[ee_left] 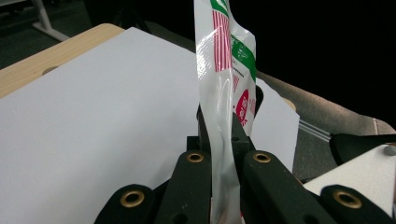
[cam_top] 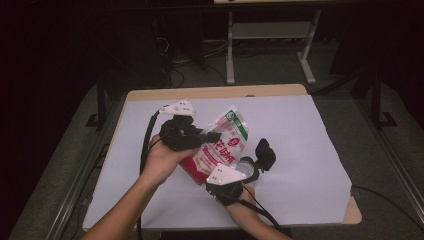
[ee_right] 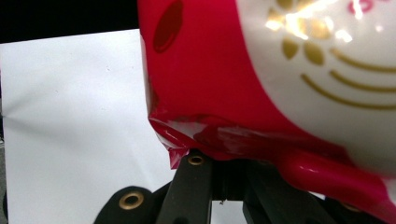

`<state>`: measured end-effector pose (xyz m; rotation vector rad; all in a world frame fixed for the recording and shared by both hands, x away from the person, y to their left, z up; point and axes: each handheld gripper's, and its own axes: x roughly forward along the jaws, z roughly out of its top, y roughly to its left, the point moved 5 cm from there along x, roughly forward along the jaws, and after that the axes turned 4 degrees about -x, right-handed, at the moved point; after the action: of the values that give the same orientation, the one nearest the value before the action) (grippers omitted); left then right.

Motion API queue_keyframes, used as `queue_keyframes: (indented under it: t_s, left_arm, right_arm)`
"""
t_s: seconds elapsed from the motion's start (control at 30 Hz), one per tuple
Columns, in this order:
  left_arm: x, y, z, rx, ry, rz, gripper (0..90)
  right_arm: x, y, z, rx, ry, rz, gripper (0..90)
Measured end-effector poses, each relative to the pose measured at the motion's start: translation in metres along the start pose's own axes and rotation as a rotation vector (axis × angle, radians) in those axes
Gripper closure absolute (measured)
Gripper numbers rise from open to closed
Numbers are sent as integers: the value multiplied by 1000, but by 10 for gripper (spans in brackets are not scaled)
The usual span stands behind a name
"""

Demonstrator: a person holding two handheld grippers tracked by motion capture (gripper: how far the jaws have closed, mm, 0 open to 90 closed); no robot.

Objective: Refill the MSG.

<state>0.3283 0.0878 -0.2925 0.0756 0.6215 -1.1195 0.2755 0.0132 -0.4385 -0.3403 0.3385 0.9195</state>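
A plastic bag (cam_top: 227,142), red and white with a green band at its top, is held up tilted above the white sheet (cam_top: 300,150). My left gripper (cam_top: 212,136) is shut on the bag's side edge; in the left gripper view the thin bag (ee_left: 222,70) stands pinched between the black jaws of my left gripper (ee_left: 227,126). My right gripper (cam_top: 216,172) sits at the bag's lower red corner. In the right gripper view the red bottom seam of the bag (ee_right: 280,70) lies across the close-set jaws of my right gripper (ee_right: 229,161), which look shut on it.
A clear round container (cam_top: 246,167) with a black flap (cam_top: 265,152) stands just right of the bag's lower end. The sheet covers a wooden table (cam_top: 215,92). A white desk frame (cam_top: 270,45) and cables stand on the floor beyond.
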Motion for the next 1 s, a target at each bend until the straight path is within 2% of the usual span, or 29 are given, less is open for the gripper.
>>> queue_keyframes:
  t_s: [0.53,1.0]
  left_arm:
    - [12,0,4,-19,43,10,900]
    - [20,-1,6,-15,72,13,900]
  right_arm:
    - [1,-2,-2,29,9,15,899]
    - [1,-2,-2,38,3,25,900]
